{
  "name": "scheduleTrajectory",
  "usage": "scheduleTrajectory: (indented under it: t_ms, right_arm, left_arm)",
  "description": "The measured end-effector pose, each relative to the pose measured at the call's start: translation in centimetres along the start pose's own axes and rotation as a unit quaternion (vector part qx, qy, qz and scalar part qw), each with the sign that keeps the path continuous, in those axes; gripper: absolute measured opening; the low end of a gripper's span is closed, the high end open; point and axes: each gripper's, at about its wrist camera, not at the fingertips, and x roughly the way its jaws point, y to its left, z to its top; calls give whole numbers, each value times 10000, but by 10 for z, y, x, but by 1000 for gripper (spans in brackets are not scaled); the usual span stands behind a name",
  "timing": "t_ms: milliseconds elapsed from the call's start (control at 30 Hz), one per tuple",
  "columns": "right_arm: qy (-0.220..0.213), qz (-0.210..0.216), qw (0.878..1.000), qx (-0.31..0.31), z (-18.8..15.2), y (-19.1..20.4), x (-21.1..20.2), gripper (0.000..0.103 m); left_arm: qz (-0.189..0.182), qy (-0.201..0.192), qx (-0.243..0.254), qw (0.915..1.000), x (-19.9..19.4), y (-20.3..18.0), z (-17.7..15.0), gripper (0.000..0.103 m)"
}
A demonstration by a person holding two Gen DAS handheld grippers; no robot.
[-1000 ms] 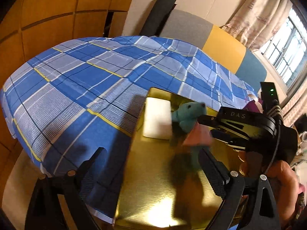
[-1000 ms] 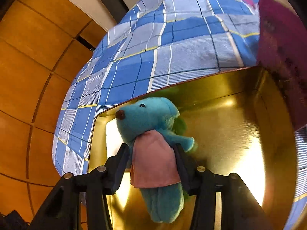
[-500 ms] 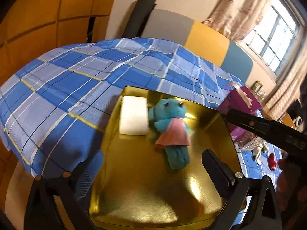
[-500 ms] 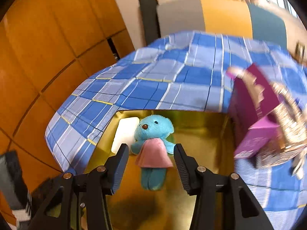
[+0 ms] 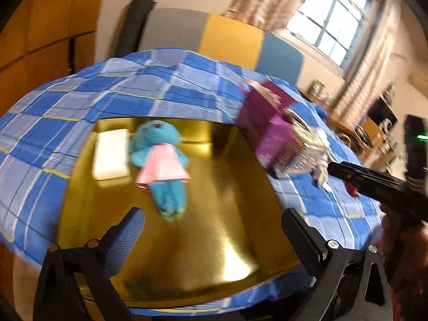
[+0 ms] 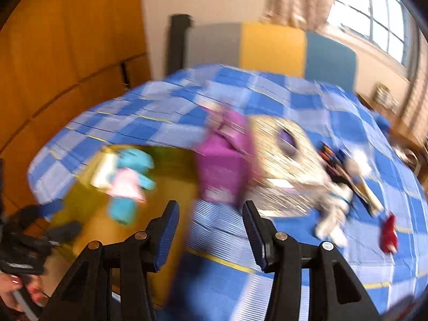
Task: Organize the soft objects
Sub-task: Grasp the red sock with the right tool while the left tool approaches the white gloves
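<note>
A teal plush bear in a pink dress [image 5: 163, 165] lies on its back in the gold tray [image 5: 214, 227], beside a white soft pad [image 5: 111, 154]. Both also show, blurred, in the right wrist view: the bear [image 6: 128, 184] and the pad [image 6: 103, 174]. My left gripper [image 5: 214, 230] is open and empty over the tray's near part. My right gripper [image 6: 211, 230] is open and empty, above the blue cloth right of the tray, in front of a purple box [image 6: 222, 171]. A white plush toy [image 6: 337, 208] and a small red soft thing [image 6: 389, 234] lie on the cloth to the right.
The table carries a blue checked cloth [image 5: 160, 91]. The purple box [image 5: 270, 131] with shiny silver filler [image 6: 283, 171] stands right of the tray. Dark pens or sticks [image 6: 337, 165] lie behind the white toy. A padded headboard and a window are behind.
My right gripper let go of the teal bear, which now lies in the tray, then pulled back and swung right toward the purple box. My left view also shifted right.
</note>
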Motion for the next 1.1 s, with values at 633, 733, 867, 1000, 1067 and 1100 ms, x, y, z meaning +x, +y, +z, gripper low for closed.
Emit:
scheduleTrajectory:
  t_ms: [633,733,867,1000,1067,1100]
  right_arm:
    - [461,-2060,9372,2776,-64,-333,-4,50]
    - [661,-1951,9279,3107,-69,-365,9,50]
    - [834,-1733,9273,3212,-78,-374,26,51]
    - [1065,-1456,9299,3207,-80,-375,46,52]
    - [1188,-1466,9284,3200,-83,-377,50,52]
    - [1223,-1471,9287,3178,-84,-379,52,52]
  left_arm:
    - [-493,538,1217,9899,47,-140,-9,103]
    - [-517,597,1346,9877,55,-156,-10,103]
    - [-529,699,1466,9853,66,-171,-10,103]
    - [-563,749,1603,9826,76,-188,-9,103]
    - [-573,748,1698,9810,82,-198,-8,103]
    - [-578,755,1748,9800,85,-204,-7,103]
